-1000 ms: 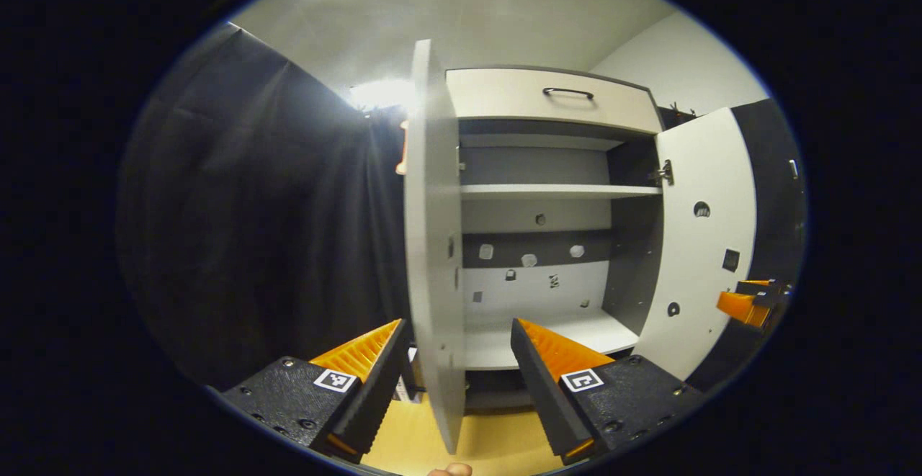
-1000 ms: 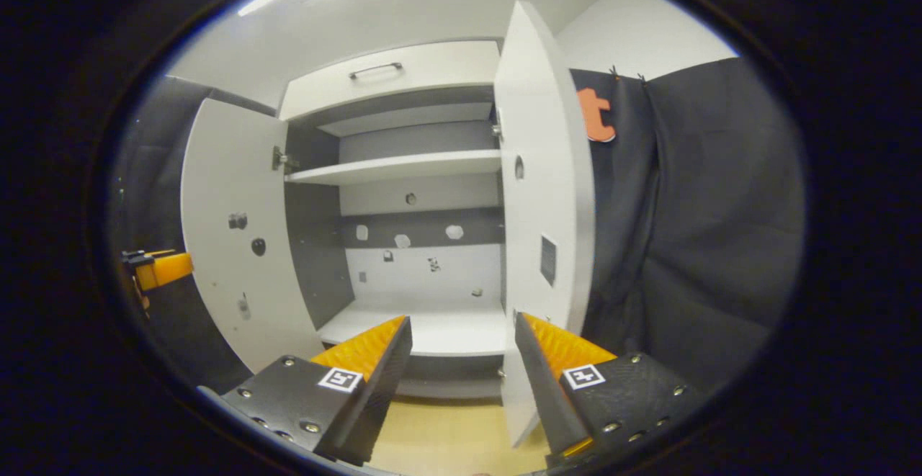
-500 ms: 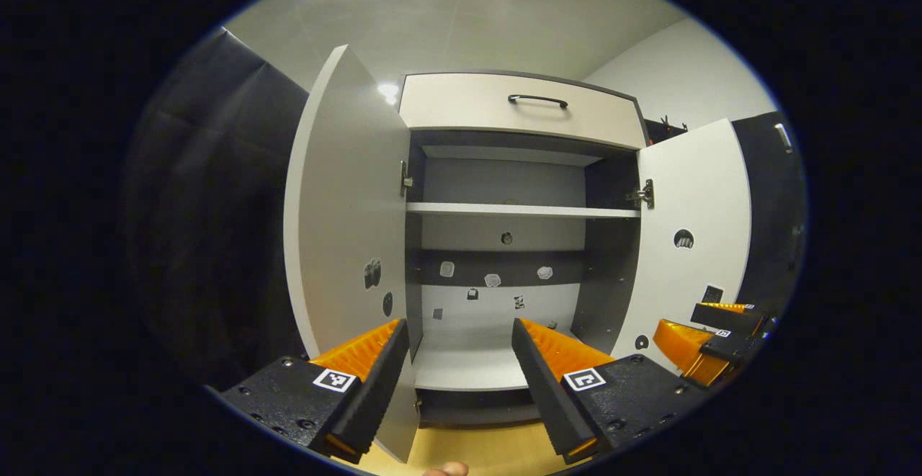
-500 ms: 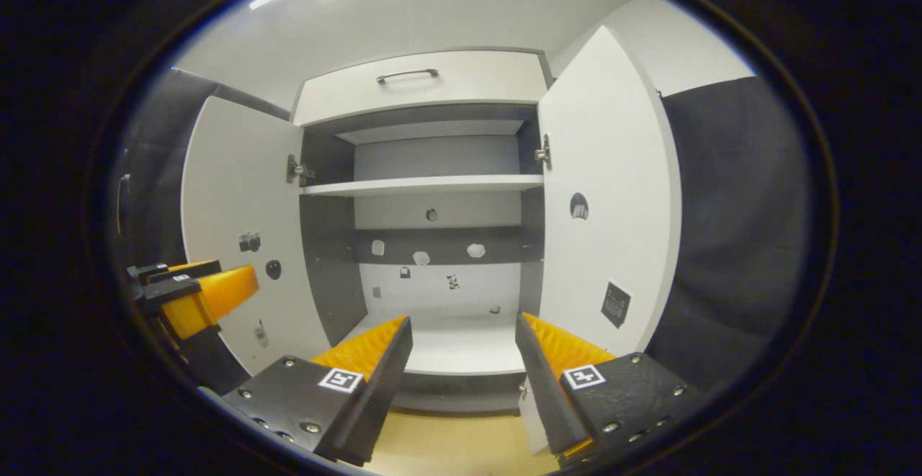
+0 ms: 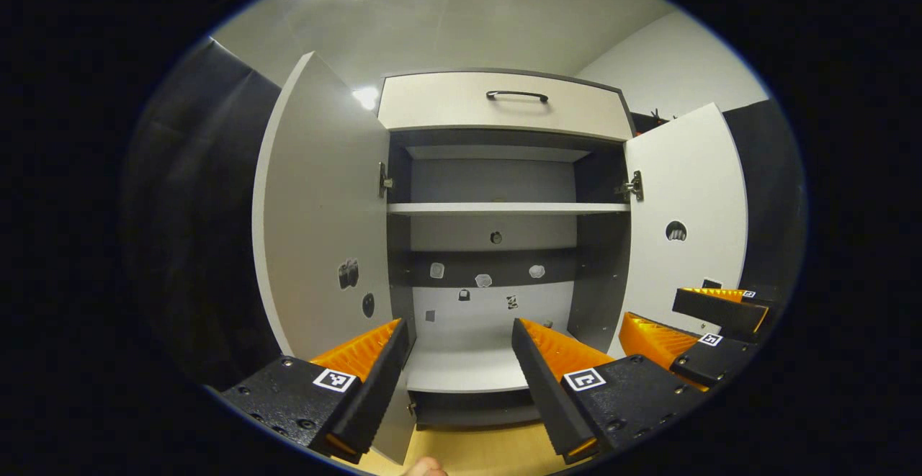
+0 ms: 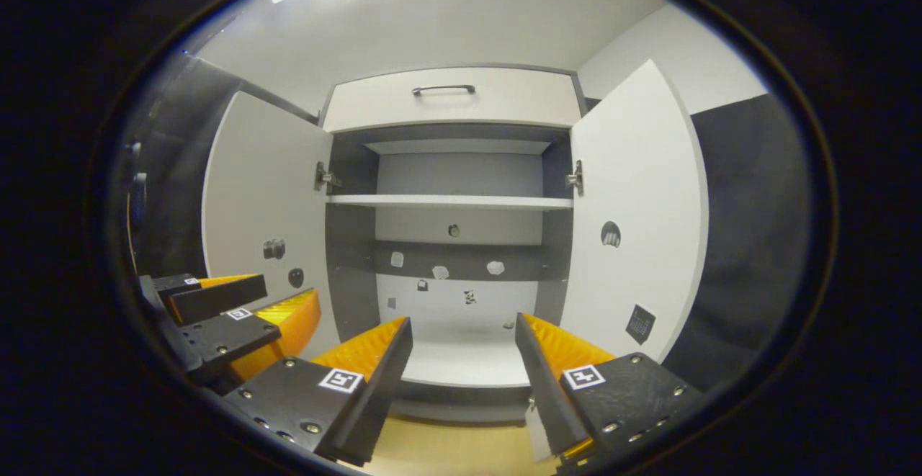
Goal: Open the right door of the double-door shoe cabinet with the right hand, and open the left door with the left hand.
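Note:
The shoe cabinet [image 5: 504, 105] faces me with both white doors swung wide. Its left door [image 5: 320, 209] and right door [image 5: 688, 209] stand out to either side, seen again as left door [image 6: 263, 202] and right door [image 6: 637, 202]. Inside are a white shelf [image 5: 504, 208] and a bare bottom board [image 6: 468, 361]. My left gripper [image 5: 457, 335] is open in front of the opening, holding nothing. My right gripper [image 6: 461, 332] is open too, apart from the doors. The right gripper [image 5: 695, 325] appears at the right edge of the left gripper view; the left gripper [image 6: 238, 310] appears at the left of the right gripper view.
A drawer with a dark handle [image 5: 516, 94] tops the cabinet. Black cloth [image 5: 194, 231] hangs left of it and black cloth [image 6: 742, 245] right of it. Light wooden floor [image 6: 454, 447] lies below. A fingertip [image 5: 423, 467] pokes in at the bottom edge.
Both doors have swung from edge-on to wide open. Both grippers have come off the door edges and drawn toward the middle, so each now looms larger in the other's view.

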`<state>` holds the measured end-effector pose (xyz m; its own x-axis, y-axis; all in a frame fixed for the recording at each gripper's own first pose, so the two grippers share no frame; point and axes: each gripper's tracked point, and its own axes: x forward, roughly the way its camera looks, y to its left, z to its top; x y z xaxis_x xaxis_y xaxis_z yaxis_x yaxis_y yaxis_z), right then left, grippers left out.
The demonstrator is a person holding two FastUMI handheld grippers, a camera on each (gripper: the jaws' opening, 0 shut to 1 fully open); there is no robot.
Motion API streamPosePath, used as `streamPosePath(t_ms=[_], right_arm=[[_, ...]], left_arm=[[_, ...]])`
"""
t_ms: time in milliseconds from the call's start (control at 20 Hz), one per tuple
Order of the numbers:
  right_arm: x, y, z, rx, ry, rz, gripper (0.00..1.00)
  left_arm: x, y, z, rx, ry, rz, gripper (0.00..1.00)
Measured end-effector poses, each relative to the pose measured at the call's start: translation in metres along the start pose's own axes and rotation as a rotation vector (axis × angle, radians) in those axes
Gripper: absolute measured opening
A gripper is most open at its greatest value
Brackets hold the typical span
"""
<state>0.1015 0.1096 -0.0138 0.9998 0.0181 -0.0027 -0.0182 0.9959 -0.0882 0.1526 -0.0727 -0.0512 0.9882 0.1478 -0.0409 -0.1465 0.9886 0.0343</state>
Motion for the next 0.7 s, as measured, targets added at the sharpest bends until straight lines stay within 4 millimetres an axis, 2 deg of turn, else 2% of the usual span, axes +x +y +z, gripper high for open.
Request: streamPosePath(t_ms=[100, 150, 200, 300, 700], right_arm=[[0.002, -0.001, 0.001, -0.001, -0.005, -0.004, 0.84], [0.001, -0.004, 0.002, 0.001, -0.009, -0.009, 0.88], [0.001, -0.005, 0.003, 0.001, -0.014, -0.012, 0.88], [0.001, -0.009, 0.005, 0.003, -0.023, -0.023, 1.00], [0.001, -0.019, 0.006, 0.004, -0.026, -0.048, 1.00]], left_arm=[[0.003, 0.000, 0.001, 0.002, -0.004, 0.002, 0.92], [0.002, 0.000, 0.001, 0.001, -0.007, -0.001, 0.87], [0.003, 0.000, 0.000, 0.000, -0.009, -0.003, 0.89], [0.004, -0.001, 0.002, -0.003, -0.015, -0.008, 0.89], [0.007, -0.005, 0.006, -0.006, -0.037, -0.036, 0.89]])
